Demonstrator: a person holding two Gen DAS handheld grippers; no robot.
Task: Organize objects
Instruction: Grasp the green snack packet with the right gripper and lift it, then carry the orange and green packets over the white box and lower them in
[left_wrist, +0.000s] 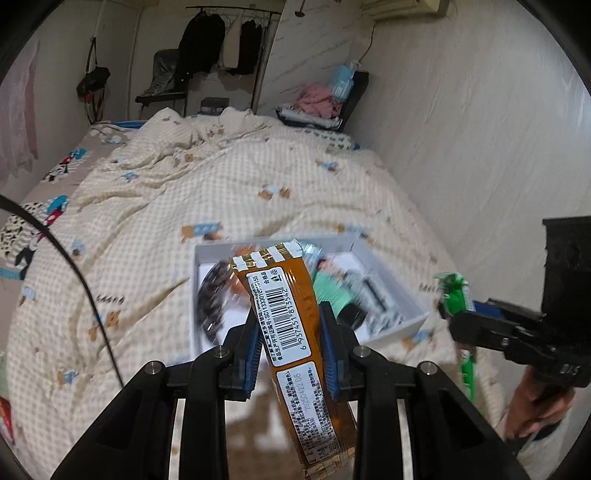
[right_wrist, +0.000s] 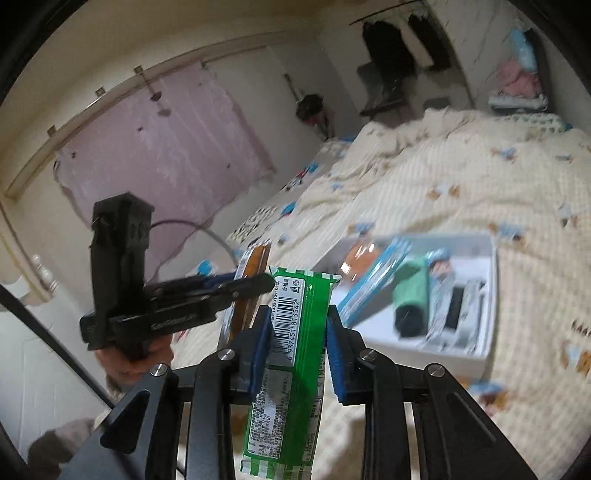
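Observation:
My left gripper (left_wrist: 291, 325) is shut on an orange snack packet (left_wrist: 284, 295), barcode side up, held above the bed. My right gripper (right_wrist: 299, 328) is shut on a green snack packet (right_wrist: 295, 332), also barcode side up. In the left wrist view the right gripper (left_wrist: 454, 310) shows at the right edge with the green packet (left_wrist: 458, 299) in it. In the right wrist view the left gripper (right_wrist: 266, 282) sits at left with the orange packet (right_wrist: 251, 291) edge-on. A white open box (left_wrist: 391, 280) (right_wrist: 491, 295) lies on the quilt ahead, holding several small items.
A cream checked quilt (left_wrist: 184, 192) covers the bed. A wall (left_wrist: 461, 147) runs along the bed's right side. Hanging dark clothes (left_wrist: 207, 40) and a chair (left_wrist: 162, 81) stand beyond the bed. A pink curtain (right_wrist: 159, 140) hangs at left. A black cable (left_wrist: 74, 258) crosses the left.

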